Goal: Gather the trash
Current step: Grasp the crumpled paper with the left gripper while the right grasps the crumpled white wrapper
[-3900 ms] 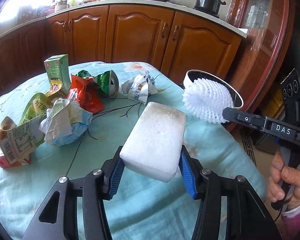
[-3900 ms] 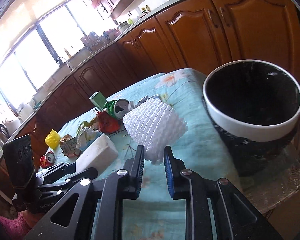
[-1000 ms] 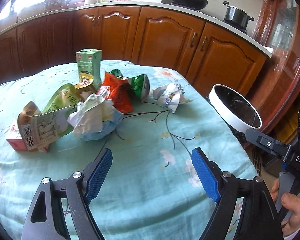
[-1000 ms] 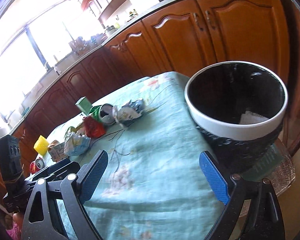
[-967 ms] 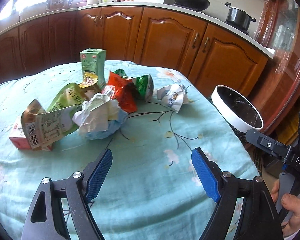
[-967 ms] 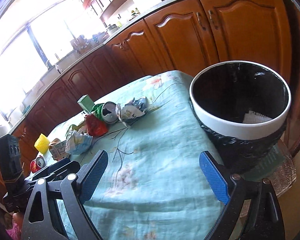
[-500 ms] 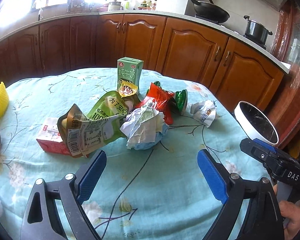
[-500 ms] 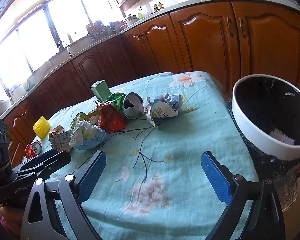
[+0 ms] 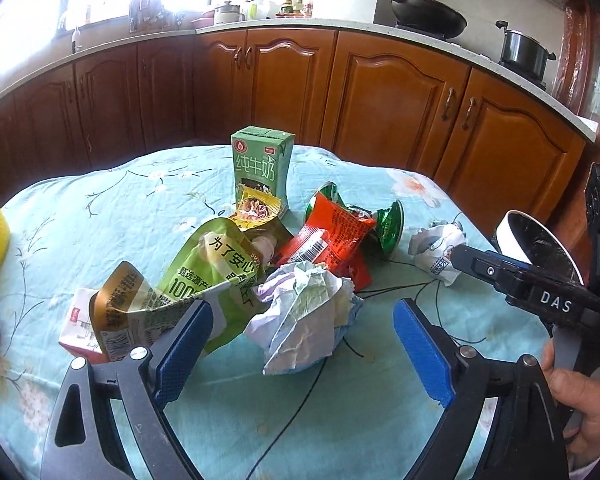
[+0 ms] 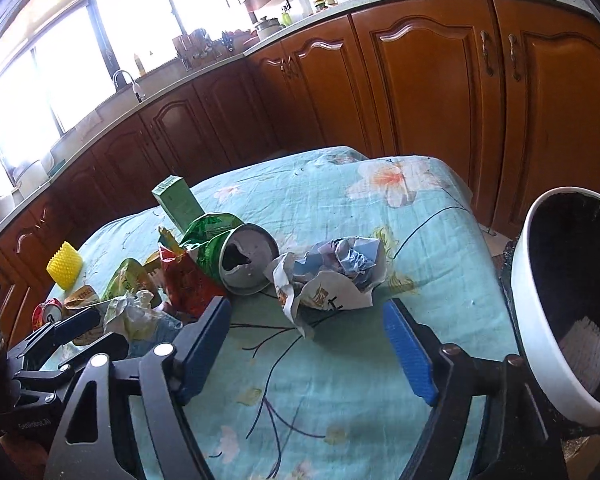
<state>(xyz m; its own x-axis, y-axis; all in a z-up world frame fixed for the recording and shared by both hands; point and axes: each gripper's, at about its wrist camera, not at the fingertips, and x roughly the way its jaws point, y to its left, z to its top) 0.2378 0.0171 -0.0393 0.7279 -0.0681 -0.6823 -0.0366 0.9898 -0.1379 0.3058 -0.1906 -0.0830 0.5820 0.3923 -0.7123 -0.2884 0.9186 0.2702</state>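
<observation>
Both grippers empty, jaws apart. Left gripper lines up on crumpled paper wad, just ahead between its pads. Right gripper, jaws just narrowing, faces crumpled printed wrapper; trash bin to its right.

Cloth-covered table (trash strewn).

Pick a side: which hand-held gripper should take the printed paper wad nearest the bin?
Right. The right hand-held gripper is open with the paper wad just beyond its pads, bin beside it. The left faces another wad.
</observation>
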